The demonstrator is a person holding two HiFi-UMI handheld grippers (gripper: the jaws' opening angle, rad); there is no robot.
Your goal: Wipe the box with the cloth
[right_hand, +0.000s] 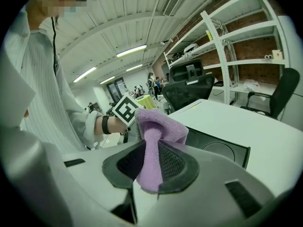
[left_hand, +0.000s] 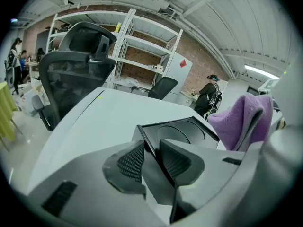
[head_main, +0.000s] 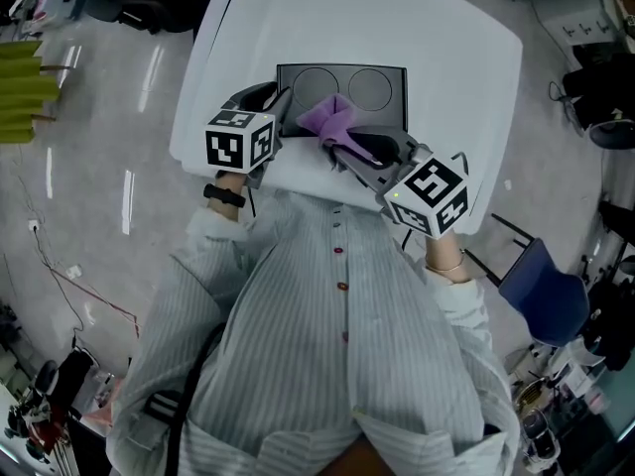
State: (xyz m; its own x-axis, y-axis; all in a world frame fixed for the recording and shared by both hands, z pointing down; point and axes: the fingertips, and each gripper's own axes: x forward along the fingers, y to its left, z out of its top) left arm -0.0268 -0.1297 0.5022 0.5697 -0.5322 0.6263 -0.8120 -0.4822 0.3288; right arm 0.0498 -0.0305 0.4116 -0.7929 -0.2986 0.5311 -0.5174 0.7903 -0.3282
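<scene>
A shallow black box (head_main: 342, 89) with two round recesses lies on the white table (head_main: 446, 58), close to its near edge. My left gripper (head_main: 281, 109) is at the box's near left corner; in the left gripper view its jaws (left_hand: 150, 148) are shut on the box's rim (left_hand: 180, 131). My right gripper (head_main: 335, 149) comes in from the near right and is shut on a purple cloth (head_main: 332, 117). The cloth (right_hand: 158, 126) bunches up out of the pads, over the box's near edge (right_hand: 218, 148). It also shows in the left gripper view (left_hand: 241, 122).
The table's near edge (head_main: 298, 177) is right against the person's striped shirt. A blue chair (head_main: 541, 286) stands to the right, and black office chairs (left_hand: 75, 74) and metal shelving (left_hand: 142, 46) lie beyond the table. Yellow-green items (head_main: 20, 87) sit far left.
</scene>
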